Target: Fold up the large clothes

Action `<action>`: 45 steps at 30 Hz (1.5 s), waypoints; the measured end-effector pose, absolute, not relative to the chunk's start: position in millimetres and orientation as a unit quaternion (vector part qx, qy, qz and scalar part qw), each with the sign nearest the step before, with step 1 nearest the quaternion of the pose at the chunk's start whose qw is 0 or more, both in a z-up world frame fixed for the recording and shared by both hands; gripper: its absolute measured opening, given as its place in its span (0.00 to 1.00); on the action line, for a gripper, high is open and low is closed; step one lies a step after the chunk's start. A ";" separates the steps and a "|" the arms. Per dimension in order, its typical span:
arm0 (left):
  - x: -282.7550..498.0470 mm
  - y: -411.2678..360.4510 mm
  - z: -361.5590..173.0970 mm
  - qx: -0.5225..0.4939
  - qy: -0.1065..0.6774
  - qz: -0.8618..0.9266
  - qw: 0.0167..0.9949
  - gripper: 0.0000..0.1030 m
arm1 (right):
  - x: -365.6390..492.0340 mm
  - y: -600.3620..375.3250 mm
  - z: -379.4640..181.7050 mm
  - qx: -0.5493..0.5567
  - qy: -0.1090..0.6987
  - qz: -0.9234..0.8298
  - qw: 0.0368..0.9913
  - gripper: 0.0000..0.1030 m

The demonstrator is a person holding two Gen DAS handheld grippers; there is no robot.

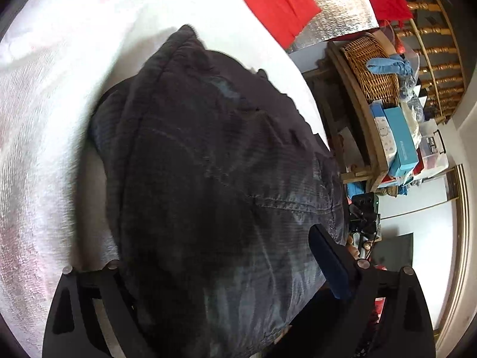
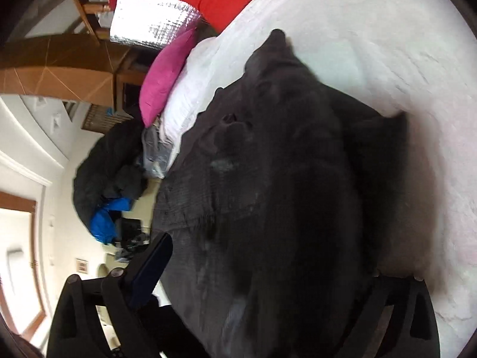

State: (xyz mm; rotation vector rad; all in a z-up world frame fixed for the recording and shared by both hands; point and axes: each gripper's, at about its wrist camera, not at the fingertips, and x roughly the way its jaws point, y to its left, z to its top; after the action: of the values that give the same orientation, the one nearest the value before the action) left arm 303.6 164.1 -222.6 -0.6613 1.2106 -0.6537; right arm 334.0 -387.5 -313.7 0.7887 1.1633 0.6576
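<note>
A large dark grey corduroy garment (image 1: 214, 179) lies in a bunched heap on the white bed cover (image 1: 44, 119). In the left wrist view it fills the space between my left gripper's fingers; one finger (image 1: 328, 262) shows at the right, the other is hidden under the cloth. In the right wrist view the same garment (image 2: 283, 194) covers the space between my right gripper's fingers; one finger (image 2: 152, 268) shows at the left, the other is hidden. Both views are tilted sideways and blurred.
Red cushions (image 1: 274, 3) and a pink cushion (image 2: 167, 74) lie at the head of the bed. A wicker basket (image 1: 369, 65) and boxes sit on a wooden stand beside the bed. A dark and blue clothes pile (image 2: 107, 185) lies off the other side.
</note>
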 end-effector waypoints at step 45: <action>271.4 177.6 -209.3 -0.257 0.513 -0.084 0.815 0.73 | 305.9 -434.1 -282.3 0.360 0.479 0.080 0.796 0.49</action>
State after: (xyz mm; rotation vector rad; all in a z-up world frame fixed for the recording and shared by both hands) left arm 271.4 177.6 -209.3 -0.5492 1.0942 -0.1798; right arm 305.9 -434.1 -282.3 0.7734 1.0292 0.1712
